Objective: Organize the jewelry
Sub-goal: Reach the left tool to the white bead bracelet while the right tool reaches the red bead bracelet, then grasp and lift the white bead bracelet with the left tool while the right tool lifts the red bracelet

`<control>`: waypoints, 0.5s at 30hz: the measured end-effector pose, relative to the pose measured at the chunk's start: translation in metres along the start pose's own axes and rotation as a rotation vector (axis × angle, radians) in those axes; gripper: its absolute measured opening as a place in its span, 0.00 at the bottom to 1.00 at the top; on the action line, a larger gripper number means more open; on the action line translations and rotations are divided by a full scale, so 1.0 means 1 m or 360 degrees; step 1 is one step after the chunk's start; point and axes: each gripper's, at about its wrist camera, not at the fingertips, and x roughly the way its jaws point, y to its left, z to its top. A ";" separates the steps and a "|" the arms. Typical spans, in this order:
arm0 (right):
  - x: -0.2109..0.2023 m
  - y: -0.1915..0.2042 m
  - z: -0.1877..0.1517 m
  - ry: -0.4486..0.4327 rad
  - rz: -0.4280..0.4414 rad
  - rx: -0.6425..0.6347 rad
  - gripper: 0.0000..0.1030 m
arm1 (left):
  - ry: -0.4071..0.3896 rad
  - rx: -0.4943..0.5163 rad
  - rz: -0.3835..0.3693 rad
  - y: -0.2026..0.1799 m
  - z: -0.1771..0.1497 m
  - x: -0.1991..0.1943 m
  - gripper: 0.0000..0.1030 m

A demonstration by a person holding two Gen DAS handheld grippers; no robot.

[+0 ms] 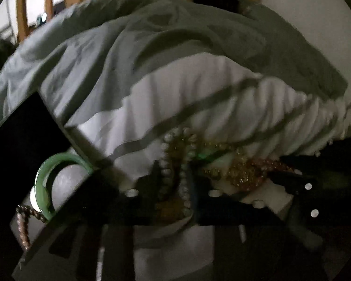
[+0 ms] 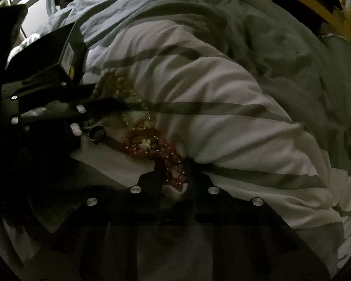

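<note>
Left gripper nipped on white bead strand, which runs lengthwise away from the cam. Right gripper pinching red beads, same axis. Both strands in the tangled pile on the bed; bangle apart. Sorting looks barely begun.

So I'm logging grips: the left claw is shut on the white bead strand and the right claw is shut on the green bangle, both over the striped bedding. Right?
Not quite. The right claw is shut on the red bead strand, as the right wrist view shows. The green bangle lies ungripped. The left claw does hold the white bead strand, over the striped bedding.
</note>
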 end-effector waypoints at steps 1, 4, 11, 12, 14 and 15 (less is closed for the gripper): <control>-0.001 0.000 0.000 -0.0005 0.0001 0.0001 0.18 | 0.0005 -0.0056 -0.0033 0.008 0.002 -0.001 0.08; -0.008 -0.004 0.000 -0.0048 0.0040 0.0047 0.08 | 0.0012 -0.0117 -0.0098 0.018 0.002 -0.003 0.08; -0.023 -0.014 0.003 -0.0136 0.0113 0.0102 0.08 | -0.0024 -0.0079 -0.0096 0.011 0.007 -0.010 0.08; -0.024 -0.012 0.003 -0.0158 0.0124 0.0114 0.08 | -0.0026 -0.0082 -0.0100 0.011 0.008 -0.011 0.08; -0.028 -0.017 0.005 -0.0209 0.0159 0.0149 0.08 | -0.0036 -0.0096 -0.0101 0.012 0.010 -0.014 0.08; -0.031 -0.018 0.006 -0.0233 0.0170 0.0164 0.08 | -0.0044 -0.0102 -0.0101 0.012 0.012 -0.016 0.08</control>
